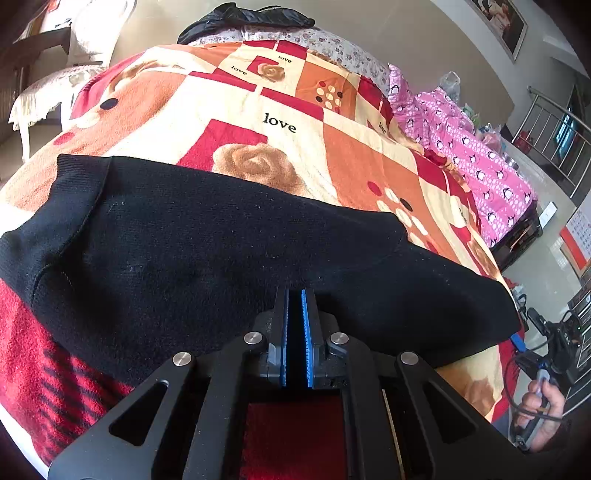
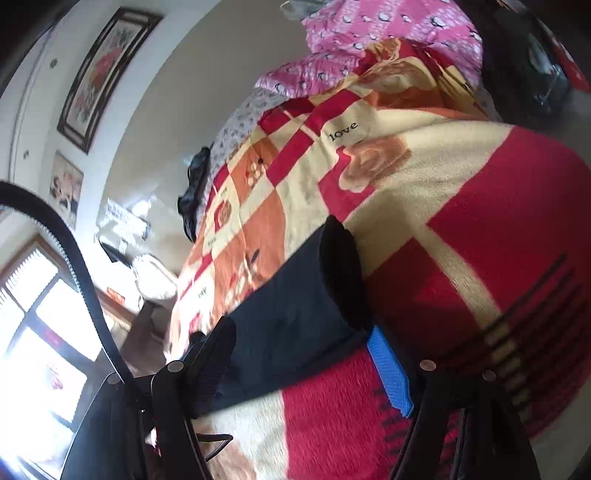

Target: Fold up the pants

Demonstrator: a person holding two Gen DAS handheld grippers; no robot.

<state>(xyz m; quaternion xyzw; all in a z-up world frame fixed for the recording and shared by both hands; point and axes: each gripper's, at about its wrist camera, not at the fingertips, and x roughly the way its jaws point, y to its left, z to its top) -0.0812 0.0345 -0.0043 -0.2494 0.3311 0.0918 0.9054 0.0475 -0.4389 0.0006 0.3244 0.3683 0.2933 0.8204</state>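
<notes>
Your left gripper (image 1: 295, 295), at the lower centre of the left wrist view, has its blue pads (image 1: 306, 339) drawn together at the near edge of the black pants (image 1: 221, 243); whether any cloth is pinched between them cannot be told. The pants lie spread across the middle of that view on the red, orange and cream blanket (image 1: 280, 110) covering the bed. In the right wrist view your right gripper (image 2: 303, 354) stands with its jaws wide apart at the bottom of the frame, one end of the pants lying between them, unpressed. A pink penguin-print quilt (image 2: 388, 26) sits at the upper right.
</notes>
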